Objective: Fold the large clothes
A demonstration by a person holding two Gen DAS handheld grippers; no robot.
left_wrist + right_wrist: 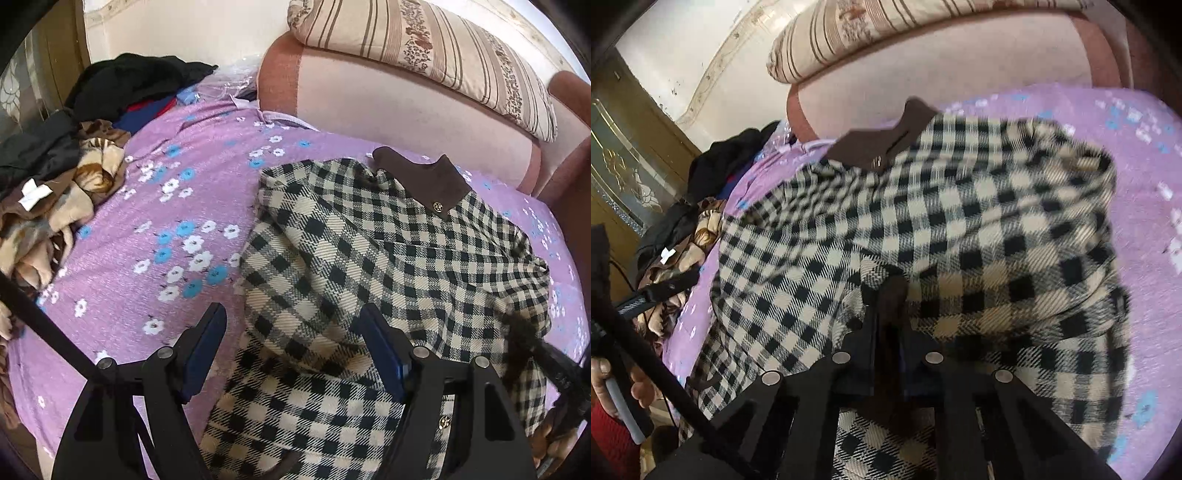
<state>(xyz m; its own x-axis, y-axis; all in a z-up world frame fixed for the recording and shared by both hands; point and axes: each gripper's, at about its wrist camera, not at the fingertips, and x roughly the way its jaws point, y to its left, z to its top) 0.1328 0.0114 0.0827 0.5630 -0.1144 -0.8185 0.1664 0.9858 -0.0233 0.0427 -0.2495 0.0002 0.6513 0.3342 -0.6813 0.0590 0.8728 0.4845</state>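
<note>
A black-and-cream checked coat with a brown collar lies partly folded on the purple flowered bedsheet. My left gripper is open, its jaws wide apart just above the coat's left edge, holding nothing. In the right wrist view the coat fills the middle, blurred. My right gripper is shut on a fold of the coat with dark brown lining between the fingers. The right gripper's fingers also show in the left wrist view at the coat's right side.
A heap of dark and brown patterned clothes lies at the bed's left. A pink padded headboard with a striped pillow stands behind the coat. A wooden door is at the far left.
</note>
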